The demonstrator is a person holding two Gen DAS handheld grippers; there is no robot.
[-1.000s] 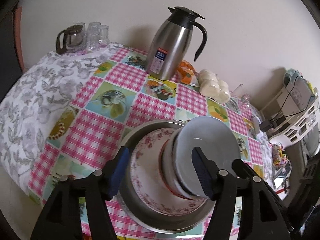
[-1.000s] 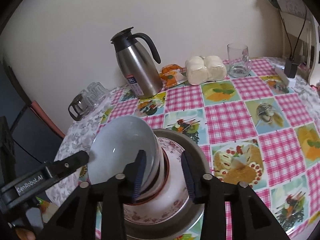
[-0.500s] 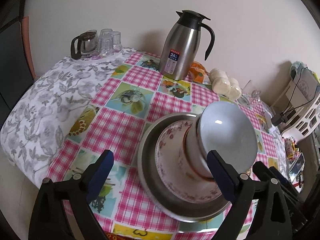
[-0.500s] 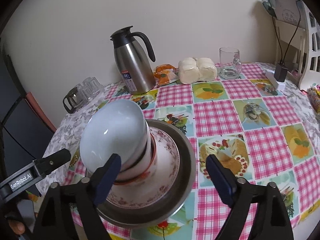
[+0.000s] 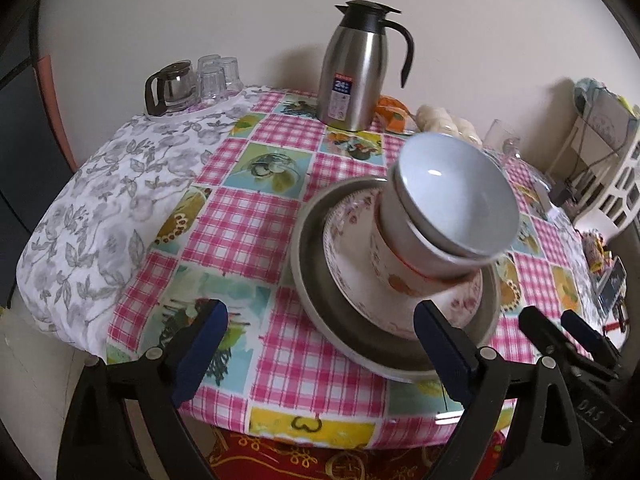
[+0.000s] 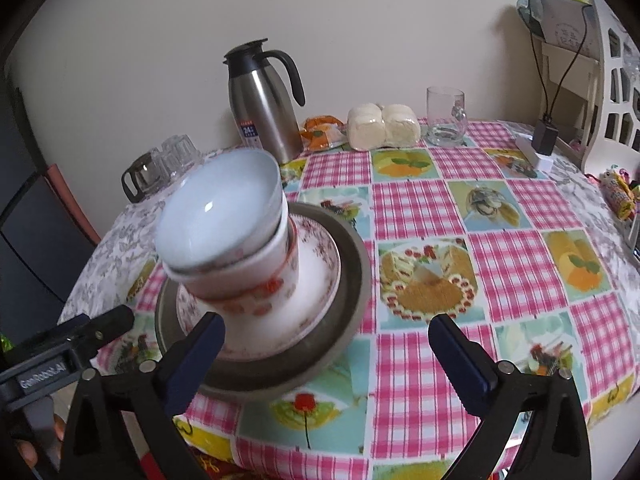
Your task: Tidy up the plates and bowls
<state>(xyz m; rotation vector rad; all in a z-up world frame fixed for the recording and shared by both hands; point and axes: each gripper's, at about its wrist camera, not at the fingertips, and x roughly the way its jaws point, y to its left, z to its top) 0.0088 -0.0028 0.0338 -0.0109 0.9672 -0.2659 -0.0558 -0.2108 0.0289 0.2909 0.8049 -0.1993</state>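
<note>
A stack of dishes stands on the checked tablecloth: a metal plate at the bottom, a floral plate on it, then a red-patterned bowl and a pale blue bowl on top. The same stack shows in the right wrist view, with the metal plate, floral plate, patterned bowl and blue bowl. My left gripper is open and empty, just in front of the stack. My right gripper is open and empty, in front of the stack's right side.
A steel thermos jug stands at the back, with a snack packet, wrapped buns and a glass mug beside it. A glass teapot and tumblers stand back left. A white chair stands to the right.
Both grippers opened wide and pulled back from the stack toward the table's front edge. The stack stays on the table.
</note>
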